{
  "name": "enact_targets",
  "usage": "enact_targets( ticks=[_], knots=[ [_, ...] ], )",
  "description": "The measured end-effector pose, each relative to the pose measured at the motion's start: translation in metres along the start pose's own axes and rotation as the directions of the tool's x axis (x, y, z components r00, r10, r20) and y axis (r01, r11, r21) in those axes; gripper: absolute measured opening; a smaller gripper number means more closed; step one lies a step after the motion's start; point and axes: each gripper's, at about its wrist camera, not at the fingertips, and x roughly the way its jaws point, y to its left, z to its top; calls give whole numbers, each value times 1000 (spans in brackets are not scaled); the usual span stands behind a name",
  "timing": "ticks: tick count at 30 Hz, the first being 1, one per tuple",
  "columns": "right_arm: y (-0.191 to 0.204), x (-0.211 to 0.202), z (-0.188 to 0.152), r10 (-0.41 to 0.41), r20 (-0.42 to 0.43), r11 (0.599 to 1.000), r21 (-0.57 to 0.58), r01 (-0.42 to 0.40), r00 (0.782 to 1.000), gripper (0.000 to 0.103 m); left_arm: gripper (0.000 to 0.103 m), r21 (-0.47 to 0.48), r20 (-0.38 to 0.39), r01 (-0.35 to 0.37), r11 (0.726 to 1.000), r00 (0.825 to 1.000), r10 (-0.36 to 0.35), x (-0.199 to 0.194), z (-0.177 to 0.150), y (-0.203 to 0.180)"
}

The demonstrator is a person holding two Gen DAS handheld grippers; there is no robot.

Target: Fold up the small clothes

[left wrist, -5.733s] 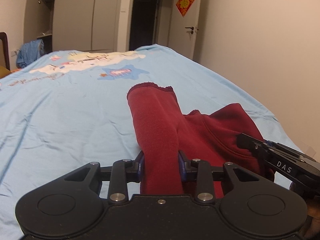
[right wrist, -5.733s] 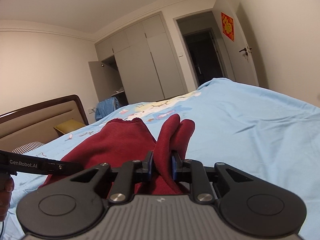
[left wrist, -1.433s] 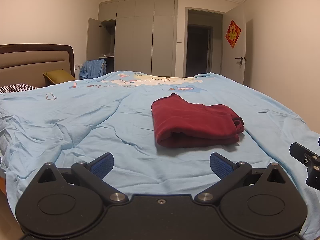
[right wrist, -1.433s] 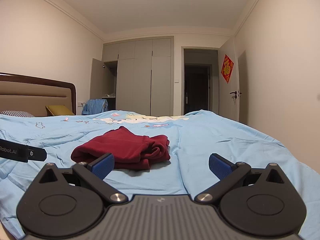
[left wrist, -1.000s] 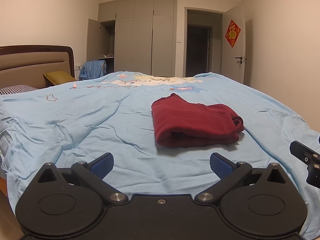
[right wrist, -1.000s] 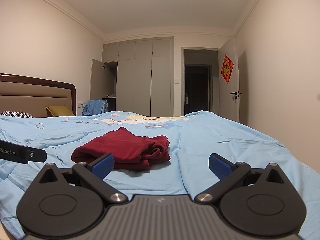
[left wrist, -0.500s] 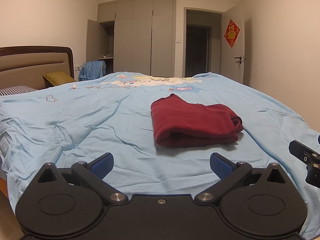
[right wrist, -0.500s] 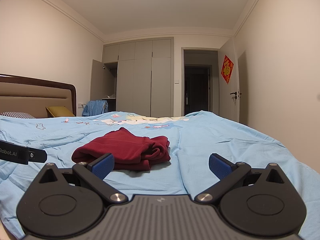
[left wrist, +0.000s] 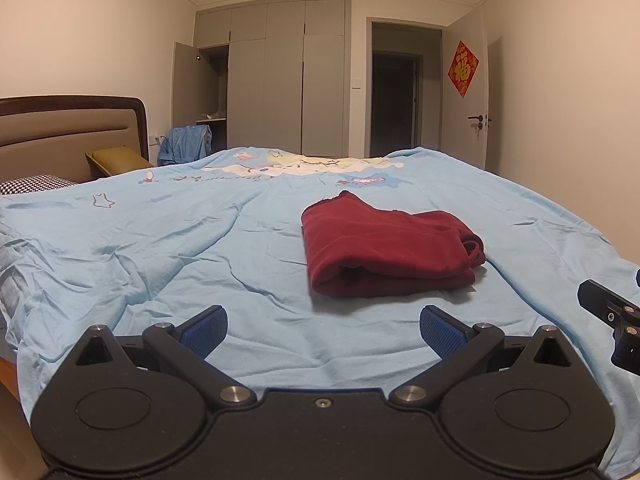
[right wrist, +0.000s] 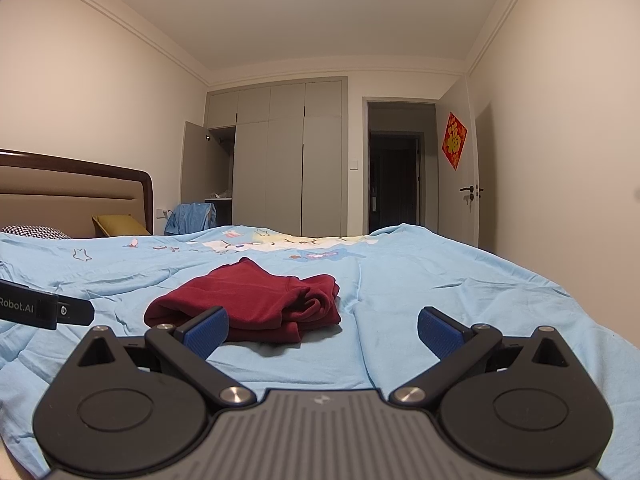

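Up front, left gripper (left wrist: 323, 326): blue-padded fingers (left wrist: 203, 330) spread wide, released, nothing between them, hovering over the near edge of the bed. Right gripper (right wrist: 323, 327): likewise spread wide and empty, blue pads (right wrist: 439, 332) apart, held low above the sheet. Each tool visible at the margin of the other's view: black tip of the right one at the far right of the left wrist view, printed arm of the left one at the far left of the right wrist view.

Beyond the fingers, dark red garment (left wrist: 386, 246) lying folded into a compact bundle on the light blue bedsheet (left wrist: 160, 248), well apart from both grippers and touched by neither. Rounded fold edge facing the left camera; looser bunched ends toward the bundle's right side. From the right wrist view, same bundle (right wrist: 248, 304) ahead and left of centre, partly hidden behind the left blue pad.

Sheet wrinkled around it, cartoon print (left wrist: 300, 166) across the far part. Further out: padded headboard (left wrist: 72, 128) with dark wooden frame on the left, checked pillow (left wrist: 36, 184) and mustard cushion (left wrist: 118, 158) beside it, blue cloth (left wrist: 186, 142) heaped near the open wardrobe (left wrist: 264, 80). Dark doorway (left wrist: 396, 92) next to the wardrobe, red square decoration (left wrist: 463, 68) on the white door (left wrist: 468, 96) at right.
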Motion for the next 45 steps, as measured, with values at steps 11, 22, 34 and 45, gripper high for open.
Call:
enact_targets(
  ticks=[11, 22, 34, 45],
  knots=[
    [0, 0, 0, 0, 1, 1000, 0, 0, 1000, 103, 102, 3, 4, 1, 1000, 1000, -1, -2, 0, 0],
    [-1, 0, 0, -1, 1, 1000, 1, 1, 1000, 103, 102, 2, 4, 17, 1000, 1000, -17, -2, -1, 1],
    [-1, 3, -3, -1, -19, 1000, 2, 1, 1000, 103, 102, 26, -30, -36, 999, 999, 37, 8, -6, -2],
    [0, 10, -9, 3, -47, 1000, 0, -3, 999, 103, 102, 39, -58, -26, 999, 998, 28, 18, -9, -5]
  ],
)
